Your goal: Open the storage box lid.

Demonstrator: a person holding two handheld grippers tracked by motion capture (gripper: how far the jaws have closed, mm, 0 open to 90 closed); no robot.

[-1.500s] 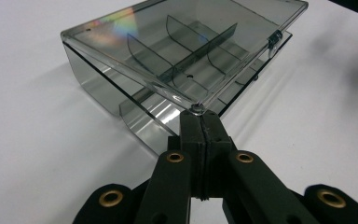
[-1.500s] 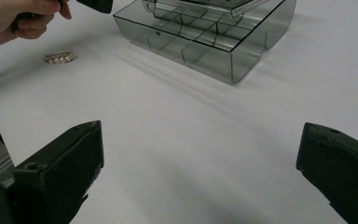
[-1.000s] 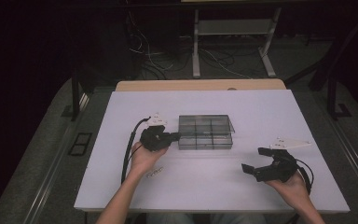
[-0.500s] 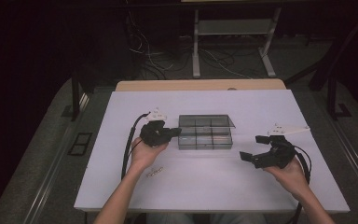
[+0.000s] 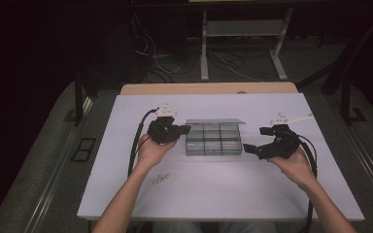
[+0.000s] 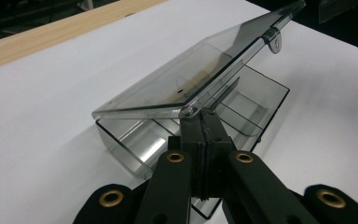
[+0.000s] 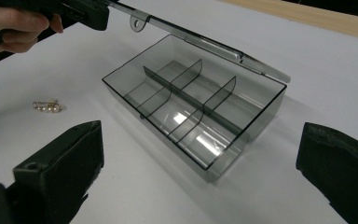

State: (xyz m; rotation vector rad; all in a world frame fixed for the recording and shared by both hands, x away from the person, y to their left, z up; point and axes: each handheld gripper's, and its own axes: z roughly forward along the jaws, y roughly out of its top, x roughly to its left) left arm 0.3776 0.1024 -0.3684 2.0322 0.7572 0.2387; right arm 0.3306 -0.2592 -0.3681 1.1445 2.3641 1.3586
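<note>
1. Black jaws of your left gripper (image 6: 204,140) are pressed together on the front edge of the clear lid (image 6: 182,79), pinching it close to one corner and holding it lifted at a slant above the box.
2. Your left gripper (image 5: 184,129) sits at the left end of the smoky plastic compartment box (image 5: 213,140) in the high view, with your left hand (image 5: 151,148) wrapped round it from below.
3. The lid hangs by its far long side from the box; its small latch tab (image 6: 275,38) sticks out at the raised front edge, away from the pinched corner.
4. Your right gripper (image 5: 256,141) stands wide open, holding and touching nothing; its two jaws frame the box from the near side in the right gripper view, with bare table between them and it.
5. The box (image 7: 196,112) rests on the white table (image 5: 223,189) between your two grippers, its thin dividers (image 7: 182,100) splitting it into compartments that look empty.
6. A small pale, beaded-looking trinket (image 5: 161,179) lies on the table beside your left forearm, well apart from the box; its detail is too small to tell.
</note>
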